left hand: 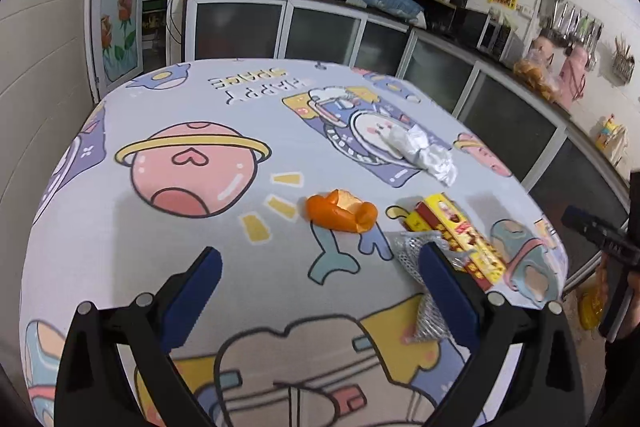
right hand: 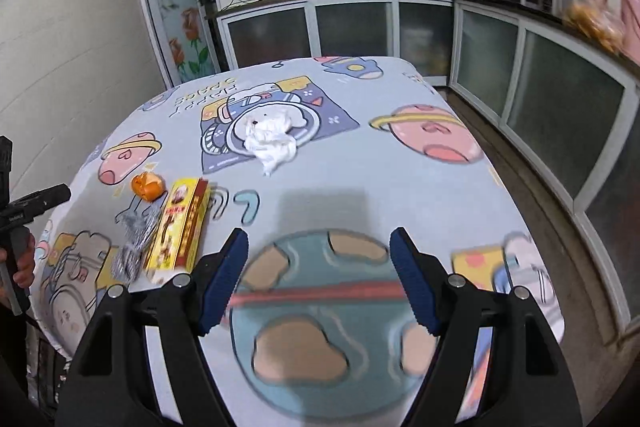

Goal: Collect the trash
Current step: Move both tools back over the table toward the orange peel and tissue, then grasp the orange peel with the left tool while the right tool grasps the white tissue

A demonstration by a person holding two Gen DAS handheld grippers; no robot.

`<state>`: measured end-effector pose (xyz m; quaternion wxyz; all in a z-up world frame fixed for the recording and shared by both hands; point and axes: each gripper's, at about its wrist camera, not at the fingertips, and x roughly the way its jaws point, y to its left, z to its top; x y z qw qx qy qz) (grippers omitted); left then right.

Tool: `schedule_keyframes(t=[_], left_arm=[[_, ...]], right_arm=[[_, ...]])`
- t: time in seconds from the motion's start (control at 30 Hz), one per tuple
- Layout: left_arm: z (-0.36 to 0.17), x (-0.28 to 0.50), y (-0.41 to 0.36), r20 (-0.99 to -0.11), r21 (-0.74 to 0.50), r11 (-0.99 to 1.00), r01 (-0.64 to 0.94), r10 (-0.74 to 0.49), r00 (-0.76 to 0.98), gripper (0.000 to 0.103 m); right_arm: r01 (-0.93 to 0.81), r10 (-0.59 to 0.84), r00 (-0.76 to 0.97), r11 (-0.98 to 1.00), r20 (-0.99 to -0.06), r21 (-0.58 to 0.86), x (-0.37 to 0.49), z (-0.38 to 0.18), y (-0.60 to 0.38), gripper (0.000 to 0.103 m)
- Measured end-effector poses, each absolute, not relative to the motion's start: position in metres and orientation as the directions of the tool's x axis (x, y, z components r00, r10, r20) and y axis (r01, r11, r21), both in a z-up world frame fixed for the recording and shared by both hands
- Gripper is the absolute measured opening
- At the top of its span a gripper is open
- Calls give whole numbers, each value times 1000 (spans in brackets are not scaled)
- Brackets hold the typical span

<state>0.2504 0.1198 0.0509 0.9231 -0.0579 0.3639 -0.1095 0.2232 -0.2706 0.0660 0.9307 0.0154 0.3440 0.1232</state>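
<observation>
Your left gripper has its blue-padded fingers spread wide with nothing between them, hovering over bare tablecloth. Its right finger overlaps a crumpled silver mesh wrapper in the picture; you cannot tell whether it touches. Your right gripper is also wide open and holds nothing, above a blurred teal planet print near the table's near edge.

There is free cloth ahead of both grippers. From the right wrist view, the table's right edge drops to a dark floor strip beside glass-fronted cabinets.

The trash sits in a loose cluster. An orange peel, curled and glossy, lies just ahead of the left gripper. Beside it is a long yellow and red carton, flat on its side, with the mesh wrapper touching its near side. Farther back, well apart, lies a crumpled white tissue, soft and ragged.

The left view alone shows your right gripper's black body past the table's right edge; the right view shows the left one at the table's left edge and the mesh's full knotted length.
</observation>
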Motion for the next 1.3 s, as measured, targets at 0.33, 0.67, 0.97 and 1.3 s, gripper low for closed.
schedule_keyframes(t=[0.33, 0.67, 0.97, 1.3], left_arm=[[31, 307, 90, -734, -160, 971, 180, -238, 636, 95], [8, 333, 72, -789, -118, 974, 191, -209, 578, 95], [-5, 361, 68, -822, -124, 976, 178, -202, 532, 95], [-16, 378, 58, -830, -130, 976, 174, -202, 519, 95]], right_arm=[[-268, 235, 688, 962, -686, 61, 309, 58, -221, 70], [-287, 191, 666, 958, -721, -12, 364, 41, -188, 69], [-305, 193, 634, 952, -749, -13, 401, 26, -172, 72], [-321, 223, 553, 946, -803, 42, 431, -1, -157, 54]])
